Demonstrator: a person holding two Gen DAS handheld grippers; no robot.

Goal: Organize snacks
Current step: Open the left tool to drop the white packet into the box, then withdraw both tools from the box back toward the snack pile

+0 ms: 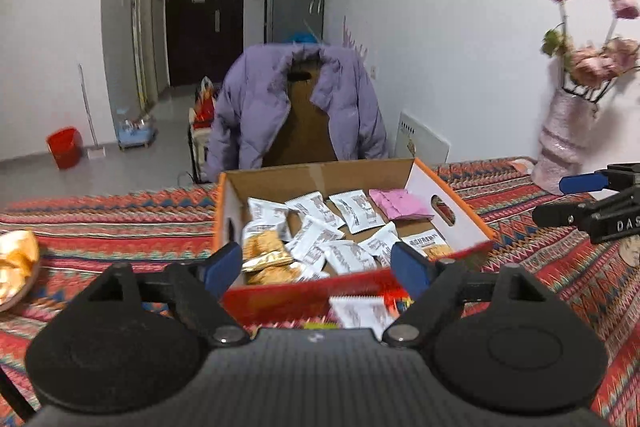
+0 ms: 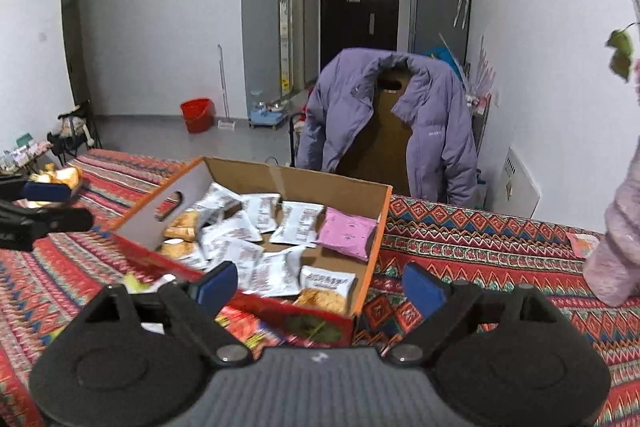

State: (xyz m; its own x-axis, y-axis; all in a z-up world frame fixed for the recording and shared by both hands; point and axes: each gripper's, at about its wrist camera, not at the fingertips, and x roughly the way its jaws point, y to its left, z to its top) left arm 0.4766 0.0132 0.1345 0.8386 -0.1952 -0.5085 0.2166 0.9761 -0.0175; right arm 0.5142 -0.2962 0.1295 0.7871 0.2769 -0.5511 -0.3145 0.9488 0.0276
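An open cardboard box (image 1: 320, 175) with orange-red outer walls sits on the patterned tablecloth; it also shows in the right wrist view (image 2: 280, 175). Inside lie several white snack packets (image 1: 316, 243), cracker packets (image 1: 266, 253) and one pink packet (image 1: 400, 203), which also shows in the right wrist view (image 2: 347, 233). My left gripper (image 1: 320, 265) is open and empty at the box's near wall. A white packet (image 1: 360, 313) and colourful wrappers lie just in front of the box. My right gripper (image 2: 320, 287) is open and empty over the box's near right corner.
A pink vase with dried flowers (image 1: 568, 143) stands at the table's right, close to the right gripper (image 2: 616, 247). A dish with golden wrappers (image 1: 16, 263) sits at the left. A chair with a purple jacket (image 1: 296, 107) stands behind the table.
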